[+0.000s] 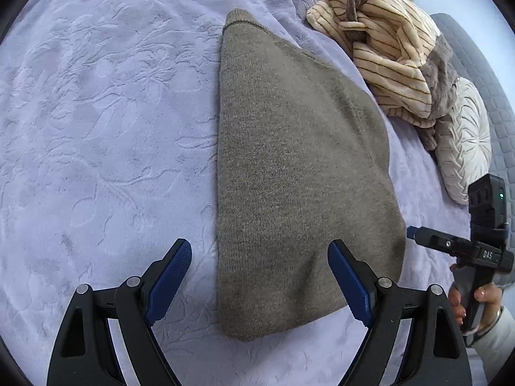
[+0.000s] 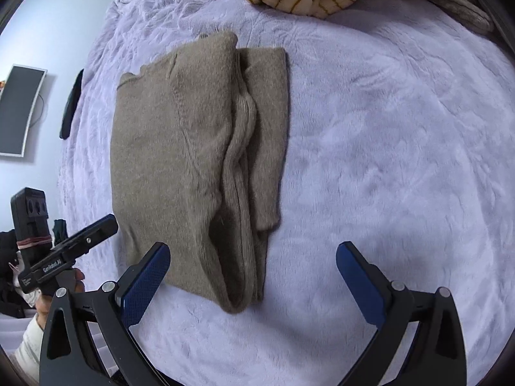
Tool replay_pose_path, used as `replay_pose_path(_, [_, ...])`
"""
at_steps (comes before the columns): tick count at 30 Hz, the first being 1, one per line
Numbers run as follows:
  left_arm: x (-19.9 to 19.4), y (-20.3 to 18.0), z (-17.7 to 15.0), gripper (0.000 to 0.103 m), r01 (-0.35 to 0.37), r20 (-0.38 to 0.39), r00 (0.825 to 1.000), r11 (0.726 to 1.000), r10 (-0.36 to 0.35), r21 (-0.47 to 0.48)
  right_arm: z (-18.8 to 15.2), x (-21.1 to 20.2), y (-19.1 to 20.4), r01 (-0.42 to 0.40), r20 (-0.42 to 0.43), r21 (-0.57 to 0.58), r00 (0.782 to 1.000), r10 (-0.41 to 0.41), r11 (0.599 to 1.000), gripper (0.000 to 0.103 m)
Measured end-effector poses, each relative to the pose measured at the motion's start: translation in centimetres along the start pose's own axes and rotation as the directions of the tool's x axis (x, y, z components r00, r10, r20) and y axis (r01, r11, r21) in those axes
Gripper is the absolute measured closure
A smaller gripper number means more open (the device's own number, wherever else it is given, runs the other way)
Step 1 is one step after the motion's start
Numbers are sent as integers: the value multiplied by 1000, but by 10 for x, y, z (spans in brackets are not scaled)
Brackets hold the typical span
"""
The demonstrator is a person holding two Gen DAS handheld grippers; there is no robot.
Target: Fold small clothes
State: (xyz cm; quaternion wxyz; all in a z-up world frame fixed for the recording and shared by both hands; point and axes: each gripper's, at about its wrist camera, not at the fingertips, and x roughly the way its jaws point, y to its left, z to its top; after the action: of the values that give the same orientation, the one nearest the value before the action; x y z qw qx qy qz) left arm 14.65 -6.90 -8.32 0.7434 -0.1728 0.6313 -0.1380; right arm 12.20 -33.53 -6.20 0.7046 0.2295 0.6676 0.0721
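A brown knit garment (image 1: 289,160) lies folded lengthwise on the lavender blanket (image 1: 96,112). In the right wrist view the brown garment (image 2: 180,148) shows layered folds along its right side. My left gripper (image 1: 260,247) hovers open above the garment's near end, with its left edge between the fingers and nothing gripped. My right gripper (image 2: 253,250) is open too, just above the near right corner of the garment. Its left finger (image 2: 151,273) overlaps the cloth's edge in the picture. Each gripper shows at the edge of the other's view, held by a hand (image 1: 476,299).
A cream striped plush garment (image 1: 386,54) with grey trim is heaped at the far side of the bed. A pale round cushion (image 1: 463,141) lies beside it. A dark object (image 2: 72,103) rests at the bed's left edge, near a wall screen (image 2: 19,109).
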Motion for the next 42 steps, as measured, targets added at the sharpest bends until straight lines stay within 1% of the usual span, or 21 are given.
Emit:
replay_pose_path(1, [3, 5, 4, 16, 39, -15, 999, 999, -39, -6, 6, 1, -2, -24, 8, 1, 1000, 24, 1000, 0])
replay_pose_path(4, [11, 12, 7, 16, 122, -44, 992, 992, -122, -19, 26, 5, -8, -93, 25, 1, 995, 93, 996, 0])
replay_pose_path(7, [21, 12, 6, 16, 173, -65, 983, 985, -173, -7, 52, 15, -16, -157, 39, 2, 987, 157, 988, 0])
replay_pose_path(12, [35, 2, -1, 16, 178, -82, 981, 984, -176, 19, 85, 39, -23, -240, 19, 7, 971, 240, 971, 0])
replay_pose_path(17, [40, -3, 1, 16, 174, -71, 983, 984, -172, 27, 100, 52, -16, -343, 8, 9, 939, 343, 939, 1])
replay_pose_path(18, [40, -3, 0, 16, 172, -66, 983, 985, -170, 22, 101, 54, -14, -346, 6, 17, 938, 346, 938, 7])
replay_pose_path(19, [38, -3, 0, 17, 172, -58, 984, 985, -171, 15, 102, 57, -12, -346, -3, 32, 938, 346, 938, 15])
replay_pose_path(20, [36, -2, -1, 24, 175, -46, 984, 985, -174, 9, 103, 60, -10, -329, -18, 49, 944, 330, 943, 45])
replay_pose_path(21, [32, 0, -3, 30, 182, -33, 983, 983, -182, 1, 103, 65, -9, -297, -35, 64, 954, 299, 953, 55])
replay_pose_path(22, [29, 3, -3, 35, 193, -21, 981, 981, -193, -6, 102, 66, -10, -296, -39, 74, 953, 299, 952, 58])
replay_pose_path(23, [25, 4, -5, 42, 205, -10, 979, 979, -205, -9, 102, 63, -9, -311, -31, 77, 949, 314, 947, 66])
replay_pose_path(24, [20, 5, -6, 47, 217, 0, 976, 976, -217, -10, 101, 60, -8, -323, -26, 79, 945, 326, 943, 68])
replay_pose_path(27, [6, 6, -12, 51, 256, 26, 966, 967, -256, -4, 95, 47, -2, -371, -13, 73, 928, 373, 926, 69])
replay_pose_path(28, [2, 5, -13, 53, 268, 33, 963, 963, -268, -4, 94, 44, 2, -378, -10, 68, 925, 380, 923, 69])
replay_pose_path(29, [-4, 6, -15, 52, 280, 40, 959, 960, -279, -1, 92, 40, 7, -384, -5, 63, 923, 385, 921, 69])
replay_pose_path(32, [-23, 0, -22, 52, 307, 59, 949, 951, -308, 27, 84, 27, 20, -426, 12, 63, 905, 426, 903, 69])
replay_pose_path(35, [-47, 1, -36, 52, 303, 76, 949, 951, -307, 64, 73, 16, 35, -434, 12, 45, 901, 433, 900, 69])
replay_pose_path(37, [-62, 6, -47, 52, 305, 88, 947, 950, -309, 62, 63, 10, 44, -444, 12, 45, 896, 444, 895, 69])
replay_pose_path(39, [-81, 17, -62, 52, 302, 102, 947, 952, -305, 52, 50, 4, 53, -463, 10, 50, 886, 463, 885, 69])
replay_pose_path(42, [-102, 29, -87, 52, 282, 111, 952, 959, -284, 39, 25, 3, 71, -483, -3, 49, 875, 484, 874, 69])
